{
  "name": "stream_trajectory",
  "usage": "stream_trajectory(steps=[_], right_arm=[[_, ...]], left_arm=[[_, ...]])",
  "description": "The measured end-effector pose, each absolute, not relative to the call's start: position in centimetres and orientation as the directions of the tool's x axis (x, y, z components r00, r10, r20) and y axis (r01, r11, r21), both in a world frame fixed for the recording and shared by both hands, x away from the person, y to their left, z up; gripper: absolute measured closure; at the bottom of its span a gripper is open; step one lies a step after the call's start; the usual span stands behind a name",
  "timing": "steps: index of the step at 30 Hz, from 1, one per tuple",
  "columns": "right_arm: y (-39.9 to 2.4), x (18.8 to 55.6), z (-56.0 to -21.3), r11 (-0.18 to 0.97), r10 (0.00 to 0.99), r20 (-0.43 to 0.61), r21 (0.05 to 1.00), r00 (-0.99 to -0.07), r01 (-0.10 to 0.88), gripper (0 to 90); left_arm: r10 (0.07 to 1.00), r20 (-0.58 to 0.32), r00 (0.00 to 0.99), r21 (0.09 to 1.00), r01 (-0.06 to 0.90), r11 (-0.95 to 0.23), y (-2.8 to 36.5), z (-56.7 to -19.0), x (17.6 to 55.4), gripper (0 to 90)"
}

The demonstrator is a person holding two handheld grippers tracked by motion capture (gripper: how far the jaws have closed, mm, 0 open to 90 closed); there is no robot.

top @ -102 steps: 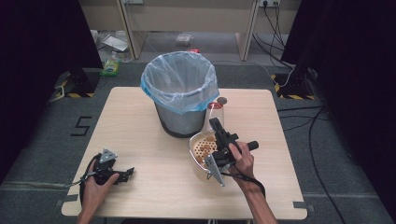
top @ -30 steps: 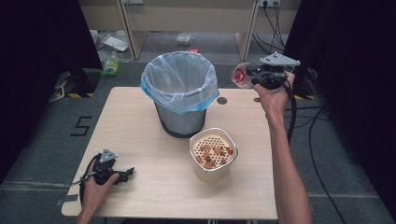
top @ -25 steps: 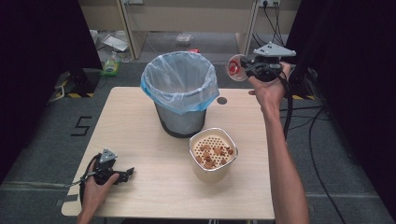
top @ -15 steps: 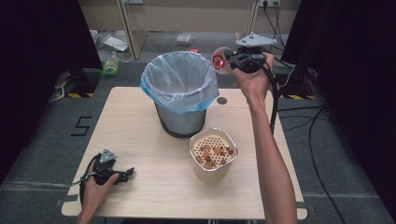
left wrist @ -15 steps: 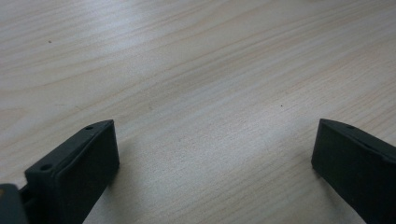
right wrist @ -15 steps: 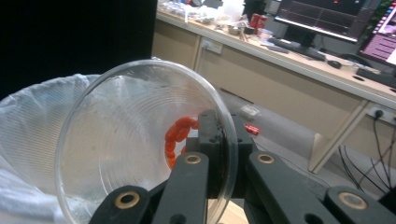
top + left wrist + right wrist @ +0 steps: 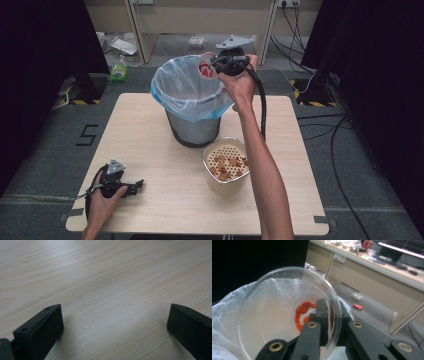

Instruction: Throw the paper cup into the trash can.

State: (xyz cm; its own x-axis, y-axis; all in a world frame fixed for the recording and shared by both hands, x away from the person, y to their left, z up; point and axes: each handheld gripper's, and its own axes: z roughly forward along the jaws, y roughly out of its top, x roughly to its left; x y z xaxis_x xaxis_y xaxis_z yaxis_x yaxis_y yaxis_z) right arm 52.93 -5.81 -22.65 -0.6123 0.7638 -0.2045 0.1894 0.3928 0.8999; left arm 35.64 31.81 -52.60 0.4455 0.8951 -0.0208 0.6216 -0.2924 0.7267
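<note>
A: So, the right gripper [image 7: 214,65] has swung the clear lid [image 7: 287,312] over the lined bin [image 7: 192,100]?
B: Yes; jaws easing, rim apparently still pinched. Left gripper [image 7: 131,187] gapes, idle.

One lined bin [image 7: 192,102], one perforated tub [image 7: 226,166] of snacks, one clear bowl [image 7: 287,312] and two grippers, left [image 7: 131,186] and right [image 7: 216,64], are being counted.
</note>
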Motion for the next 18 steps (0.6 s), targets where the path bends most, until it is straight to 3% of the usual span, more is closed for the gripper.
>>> stream_trajectory(steps=[7,18], right_arm=[[-3.9,53.8,-23.9,0.376,0.778,-0.164,0.895,-0.607,0.24,64.1],[-6.5,52.9,-24.0,0.35,0.801,-0.145,0.901,-0.581,0.257,53.0]], left_arm=[[0.895,-0.021,0.446,0.726,0.622,-0.293,31.8,-52.6,35.6,0.0],[0.894,-0.021,0.447,0.727,0.621,-0.294,31.8,-52.6,35.6,0.0]])
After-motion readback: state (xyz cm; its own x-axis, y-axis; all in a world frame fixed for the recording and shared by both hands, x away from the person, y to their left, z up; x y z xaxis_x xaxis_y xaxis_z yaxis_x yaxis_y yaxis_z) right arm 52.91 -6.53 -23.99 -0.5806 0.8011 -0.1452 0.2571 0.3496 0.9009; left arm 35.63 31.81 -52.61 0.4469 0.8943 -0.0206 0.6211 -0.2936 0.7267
